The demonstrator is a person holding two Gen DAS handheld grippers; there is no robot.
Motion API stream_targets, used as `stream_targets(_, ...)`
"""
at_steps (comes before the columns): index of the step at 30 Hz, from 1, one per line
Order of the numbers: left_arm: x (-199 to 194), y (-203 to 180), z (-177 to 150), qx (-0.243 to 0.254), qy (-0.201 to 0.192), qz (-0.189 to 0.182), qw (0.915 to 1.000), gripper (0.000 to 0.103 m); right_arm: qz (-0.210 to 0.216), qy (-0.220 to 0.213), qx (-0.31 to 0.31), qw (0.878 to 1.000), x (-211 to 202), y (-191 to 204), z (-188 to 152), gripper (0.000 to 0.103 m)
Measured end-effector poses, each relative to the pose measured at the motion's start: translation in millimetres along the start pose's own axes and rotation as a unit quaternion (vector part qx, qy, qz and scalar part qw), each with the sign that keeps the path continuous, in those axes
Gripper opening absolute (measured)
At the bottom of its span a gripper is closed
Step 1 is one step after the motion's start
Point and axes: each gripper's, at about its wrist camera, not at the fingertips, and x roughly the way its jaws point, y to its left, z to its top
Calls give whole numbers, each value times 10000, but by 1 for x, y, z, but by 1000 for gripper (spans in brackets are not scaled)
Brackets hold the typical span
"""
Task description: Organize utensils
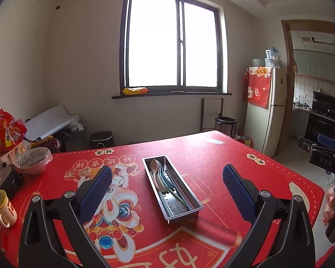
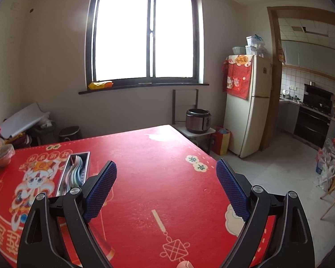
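Steel utensil tray (image 1: 191,210) with spoons (image 1: 162,176) lay centre frame between left gripper (image 1: 167,176) fingers, untouched, right gripper (image 2: 166,174) likewise spread wide, empty, tray at its left.

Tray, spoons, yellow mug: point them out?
Tray (image 1: 191,214), left wrist view, near end wall.
Spoons (image 1: 155,164), left wrist view, top spoon's bowl.
Mug (image 1: 2,207), left wrist view, side of body.
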Motion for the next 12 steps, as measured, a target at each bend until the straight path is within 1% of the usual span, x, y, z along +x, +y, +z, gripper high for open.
stream_targets(12, 0, -1, -1, 60, -6, 37, 10000, 97, 2, 31, -5, 10000, 2, 0, -1, 87)
